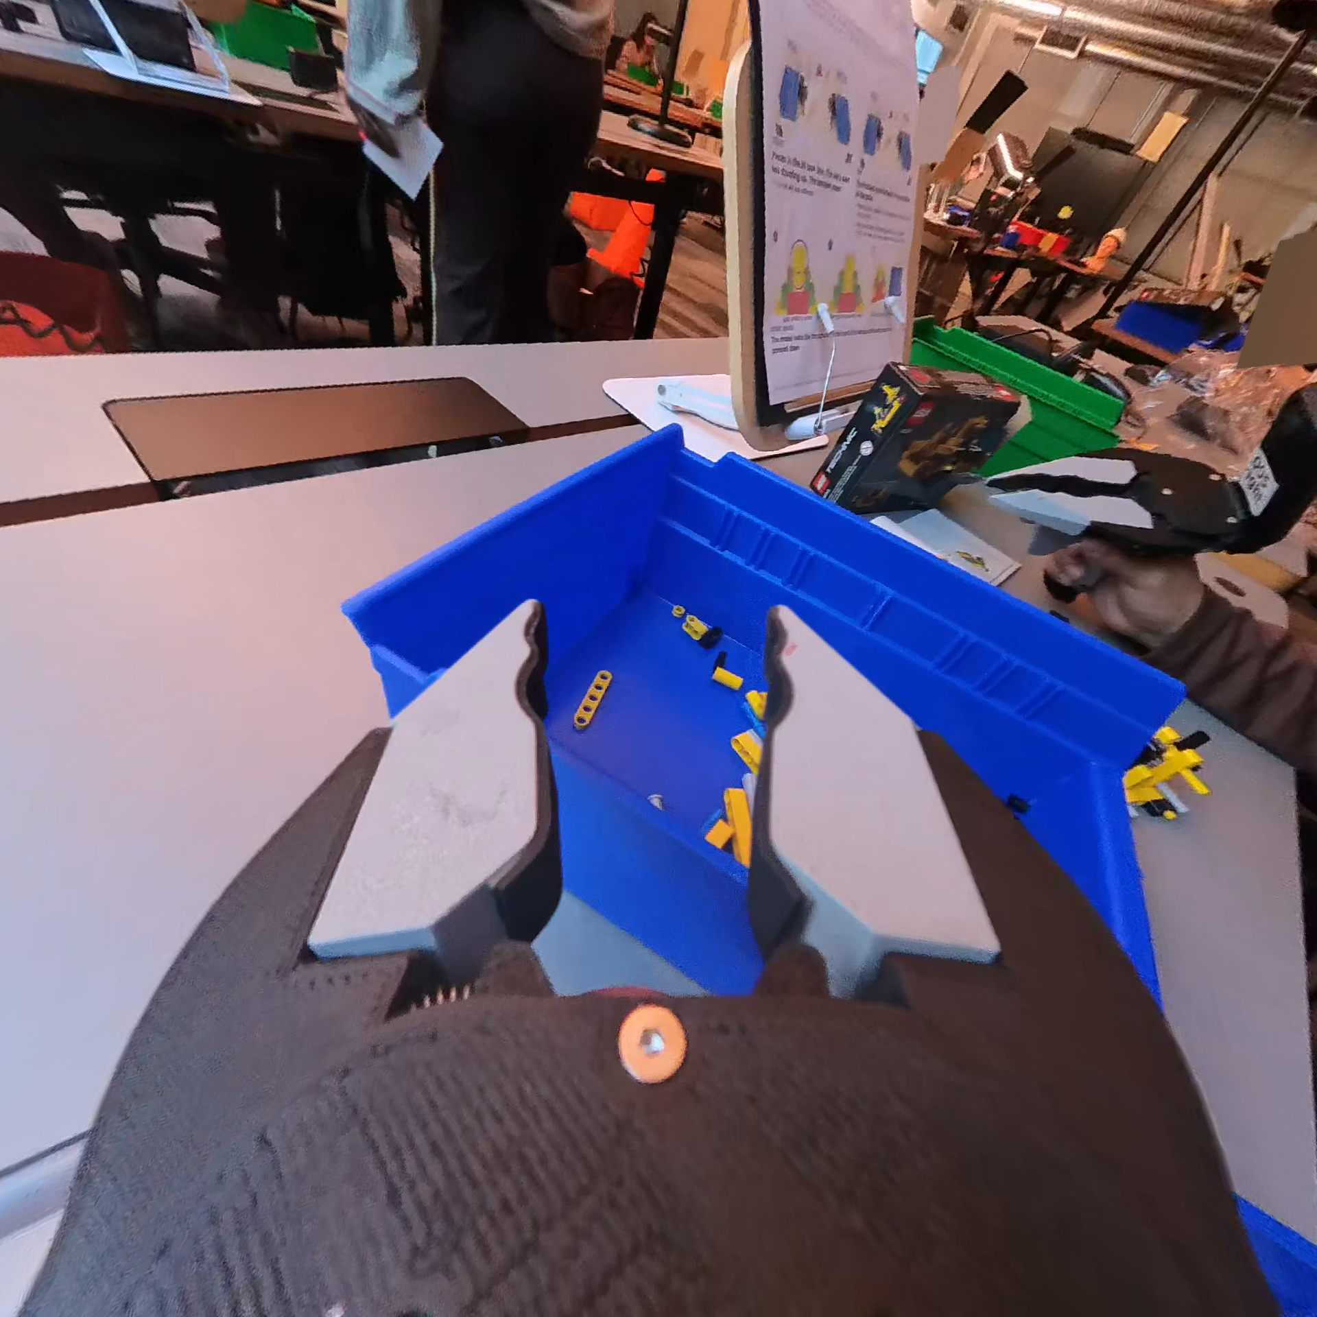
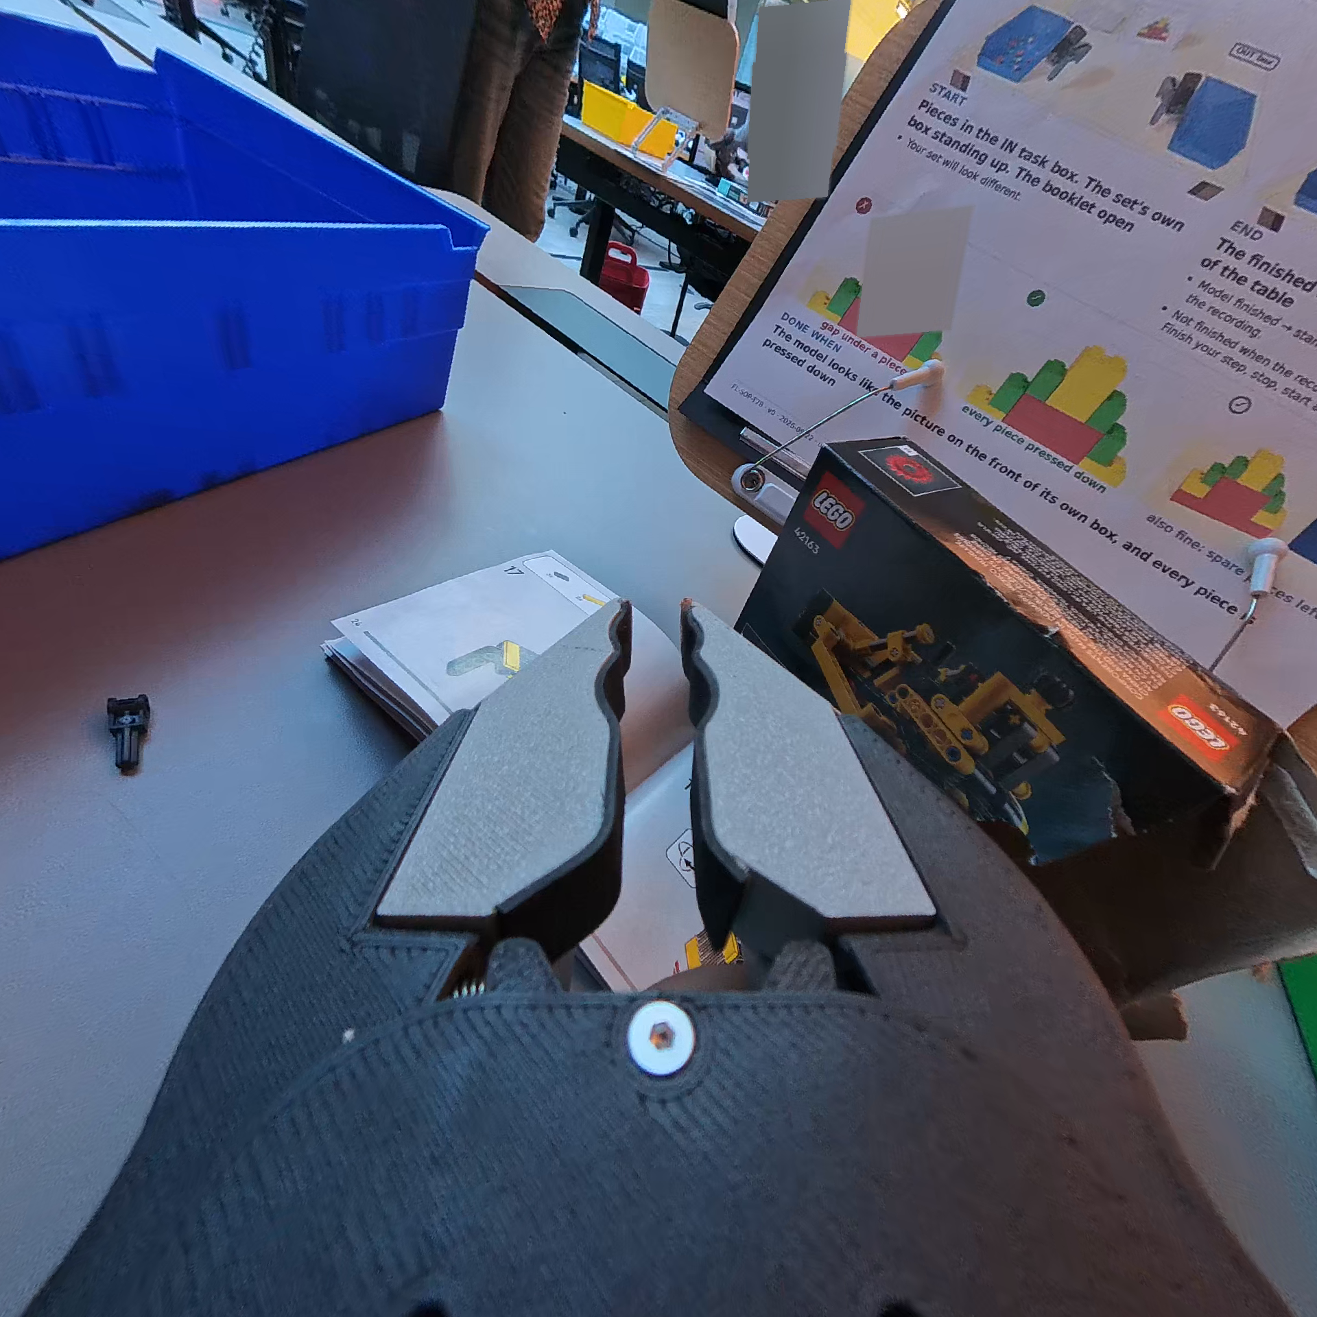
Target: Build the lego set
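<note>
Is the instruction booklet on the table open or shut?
Open. The booklet lies flat on the table with printed build-step pages facing up, partly hidden behind the right hand-held gripper.

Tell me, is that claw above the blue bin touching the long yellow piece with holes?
Apart. In the left wrist view, the left gripper is open, and the yellow beam lies alone on the blue bin floor between its fingers.

My right gripper [image 2: 654,614] is hovering over the open instruction booklet [image 2: 456,641], its jaws standing slightly apart and holding nothing. The dark set box [image 2: 998,684] is standing just to my right, in front of the printed sheet [image 2: 1069,285] on its stand. A small black piece [image 2: 128,727] is lying alone on the table [image 2: 285,513] to my left, near the blue bin [image 2: 214,285].
</note>
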Motion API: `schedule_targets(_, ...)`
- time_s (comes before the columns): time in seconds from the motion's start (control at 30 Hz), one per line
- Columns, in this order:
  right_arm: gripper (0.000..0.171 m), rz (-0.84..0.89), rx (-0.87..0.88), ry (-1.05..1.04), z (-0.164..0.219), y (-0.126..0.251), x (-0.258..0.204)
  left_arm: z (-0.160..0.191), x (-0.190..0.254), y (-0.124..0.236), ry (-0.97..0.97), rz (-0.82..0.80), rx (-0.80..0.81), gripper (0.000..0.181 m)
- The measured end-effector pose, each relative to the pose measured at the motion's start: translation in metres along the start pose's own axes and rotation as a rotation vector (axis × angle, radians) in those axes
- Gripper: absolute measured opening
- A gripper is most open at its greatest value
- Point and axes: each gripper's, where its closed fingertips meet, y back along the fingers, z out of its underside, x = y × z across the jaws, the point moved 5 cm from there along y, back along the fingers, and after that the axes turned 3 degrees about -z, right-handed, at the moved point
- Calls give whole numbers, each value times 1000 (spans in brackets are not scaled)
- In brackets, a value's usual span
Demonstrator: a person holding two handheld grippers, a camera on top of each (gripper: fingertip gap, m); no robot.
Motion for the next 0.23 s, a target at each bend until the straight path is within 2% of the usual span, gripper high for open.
schedule_targets(0.23,10,-7,-8,-2,1,-1,-1,1,3,-1,6,28,-13,60)
